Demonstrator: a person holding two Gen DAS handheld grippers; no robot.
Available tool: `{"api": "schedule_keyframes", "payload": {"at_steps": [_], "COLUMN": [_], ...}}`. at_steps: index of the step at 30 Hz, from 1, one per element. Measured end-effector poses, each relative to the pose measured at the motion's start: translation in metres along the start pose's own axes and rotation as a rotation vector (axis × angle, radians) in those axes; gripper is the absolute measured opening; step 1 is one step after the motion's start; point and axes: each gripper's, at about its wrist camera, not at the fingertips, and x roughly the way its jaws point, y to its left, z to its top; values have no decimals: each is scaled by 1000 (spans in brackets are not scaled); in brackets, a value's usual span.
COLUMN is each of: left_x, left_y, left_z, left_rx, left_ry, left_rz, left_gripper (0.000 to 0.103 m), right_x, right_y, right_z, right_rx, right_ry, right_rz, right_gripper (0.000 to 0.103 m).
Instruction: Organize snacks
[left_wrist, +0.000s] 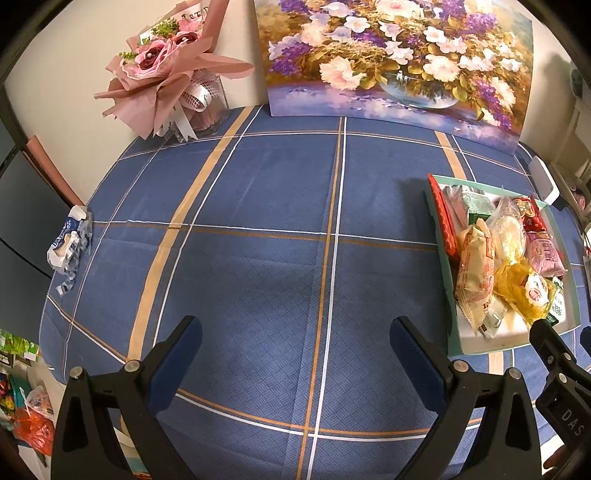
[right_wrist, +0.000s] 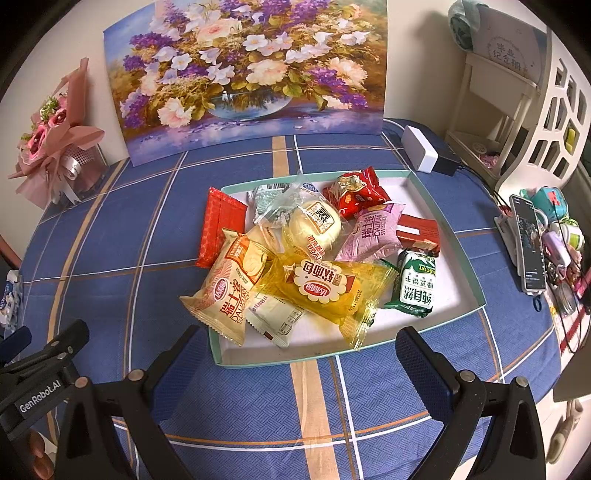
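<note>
Both grippers, left (left_wrist: 295, 354) and right (right_wrist: 295, 354), gape wide, holding nothing. Snack packets are heaped in the tray (right_wrist: 463, 258), twelve o'clock of the right gripper. The yellow bread pack (right_wrist: 325, 286) looks light, crinkly and slippery; I'd pinch its sealed end.

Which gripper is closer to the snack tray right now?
Right. The right gripper sits open at the tray's near edge; the left gripper is open over bare cloth, with the tray off to its right.

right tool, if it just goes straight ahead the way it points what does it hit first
Probably the near rim of the tray, then the yellow snack packet piled just behind it. The right tool is open; depth is uncertain.
</note>
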Motion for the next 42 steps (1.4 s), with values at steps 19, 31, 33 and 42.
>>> {"api": "schedule_keyframes", "payload": {"at_steps": [19,31,33,42], "left_x": [2,3,3,3], "left_y": [1,1,1,1], "left_z": [-1,-1,-1,-1], "left_rx": [-2,-2,0,0], "left_ry": [5,5,4,4], "left_rz": [1,1,0,1], "left_gripper": [101,101,101,101], "right_x": [0,0,0,0], "right_y": [0,0,-1,-1], "right_z": [0,0,0,0], "right_rx": [0,0,0,-1], "right_ry": [0,0,0,0], "right_rz": [1,1,2,2], "right_gripper": [103,103,103,103]}}
